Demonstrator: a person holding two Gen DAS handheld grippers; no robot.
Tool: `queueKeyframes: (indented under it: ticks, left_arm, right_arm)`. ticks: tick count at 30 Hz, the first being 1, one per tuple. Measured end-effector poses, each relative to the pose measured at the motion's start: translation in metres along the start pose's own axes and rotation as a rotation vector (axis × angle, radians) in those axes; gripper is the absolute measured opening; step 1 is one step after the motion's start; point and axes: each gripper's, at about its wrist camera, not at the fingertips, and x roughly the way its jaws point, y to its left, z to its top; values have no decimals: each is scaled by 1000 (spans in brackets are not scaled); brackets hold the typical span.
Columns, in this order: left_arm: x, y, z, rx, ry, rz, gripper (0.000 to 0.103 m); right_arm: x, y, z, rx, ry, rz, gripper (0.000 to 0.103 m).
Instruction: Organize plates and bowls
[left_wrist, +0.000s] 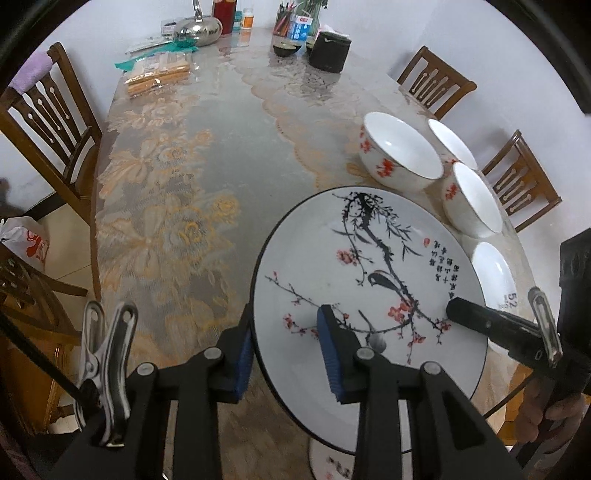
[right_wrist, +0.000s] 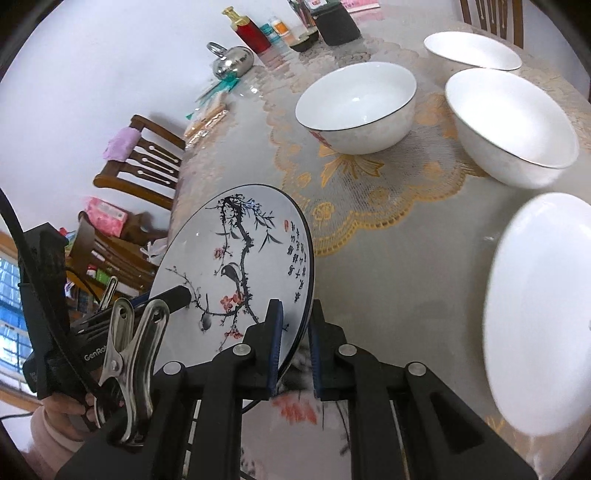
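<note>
A white plate painted with a plum branch and a bird (left_wrist: 369, 280) (right_wrist: 240, 266) is held tilted above the table. My left gripper (left_wrist: 288, 354) straddles its left rim, one blue pad under it and one on its face; the jaws look closed on the rim. My right gripper (right_wrist: 295, 347) grips the opposite rim between its blue pads; it shows in the left wrist view (left_wrist: 480, 321). A second painted plate (right_wrist: 303, 410) (left_wrist: 332, 465) lies on the table below. Several white bowls with red flowers (left_wrist: 400, 151) (right_wrist: 356, 105) stand to the right.
A lace cloth covers the table (left_wrist: 177, 192). At the far end stand a steel kettle (left_wrist: 197, 31), a red bottle (left_wrist: 223, 14), a black container (left_wrist: 330, 51), a pencil cup (left_wrist: 284, 22) and wrapped packets (left_wrist: 159, 72). Wooden chairs (left_wrist: 44, 122) (left_wrist: 436, 81) ring the table.
</note>
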Motion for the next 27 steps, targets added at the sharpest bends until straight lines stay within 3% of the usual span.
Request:
queueKeyframes:
  ticks: [8,16,27]
  left_arm:
    - [-22,-26,-47,-37,7,4,33]
    - [-15,-40,-96,-81,45,3,34]
    - [-6,-43,-117,-111,60,35,33]
  right_arm:
    - [-36,-10,-40,-13,18,13,15]
    - [-45,-27,-75,-6,54,5,15]
    - [-33,-38,-93,0,84,-17,15]
